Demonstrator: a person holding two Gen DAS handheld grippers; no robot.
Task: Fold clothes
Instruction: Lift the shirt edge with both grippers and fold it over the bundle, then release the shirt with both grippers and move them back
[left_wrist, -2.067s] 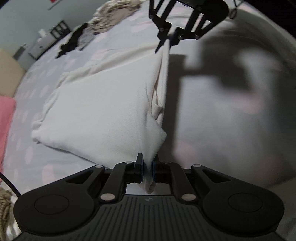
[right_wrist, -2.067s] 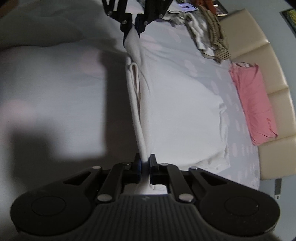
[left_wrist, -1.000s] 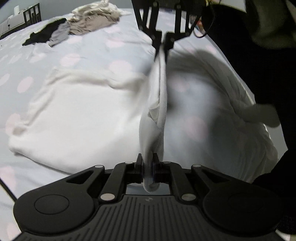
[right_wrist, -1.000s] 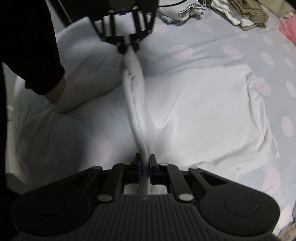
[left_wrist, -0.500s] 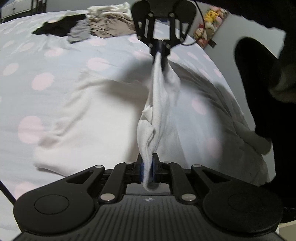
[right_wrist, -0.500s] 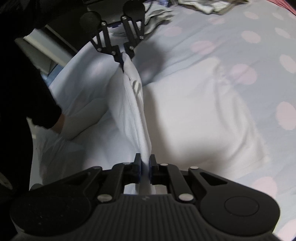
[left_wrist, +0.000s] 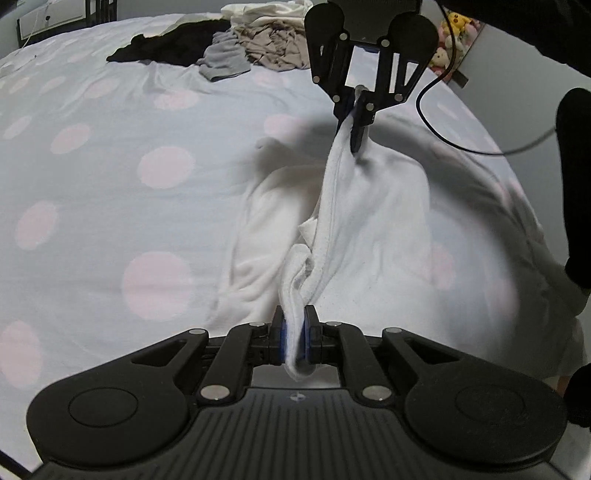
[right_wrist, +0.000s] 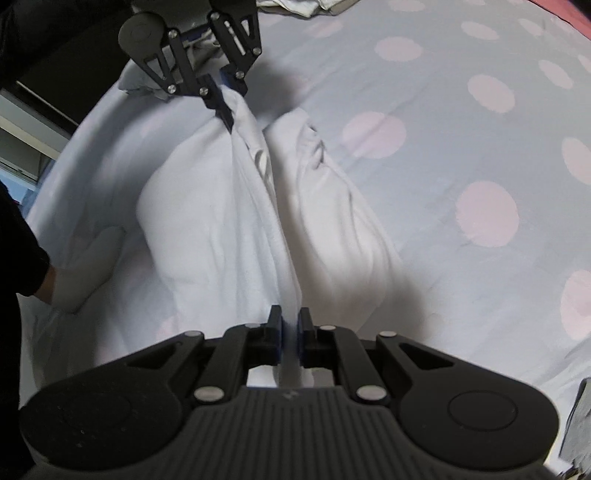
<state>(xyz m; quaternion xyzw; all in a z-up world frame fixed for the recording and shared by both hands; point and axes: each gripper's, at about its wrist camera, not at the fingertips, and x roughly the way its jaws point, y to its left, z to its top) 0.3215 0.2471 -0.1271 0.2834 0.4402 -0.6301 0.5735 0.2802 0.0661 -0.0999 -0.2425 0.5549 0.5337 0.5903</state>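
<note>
Left wrist view: left tongs (left_wrist: 294, 341) clamped on one end of a white garment (left_wrist: 369, 229), cloth bunched between the pads. Across the view, right tongs (left_wrist: 354, 122) pinched shut on the far end of the same edge, so that edge ran raised between the two. Rest of the garment draped down onto the polka-dot bed (left_wrist: 110, 177), part spread flat on the near side. Heap of unfolded clothes (left_wrist: 258, 44) well apart at the bed's far edge, a black garment (left_wrist: 166, 44) beside it.

Right wrist view: right tongs (right_wrist: 290, 341) closed on the white garment (right_wrist: 221, 229), a thin ridge of fabric drawn tight up to the left tongs (right_wrist: 225, 103), also gripping it. Cloth fell away to both sides of the ridge onto the bed (right_wrist: 480, 147).

Step in hand, by judgement: mid-fold, held edge lifted for carrying over the lying part. Next move would call for both ends travelling together, kept taut and level, laid down aligned with the opposite edge before release.
</note>
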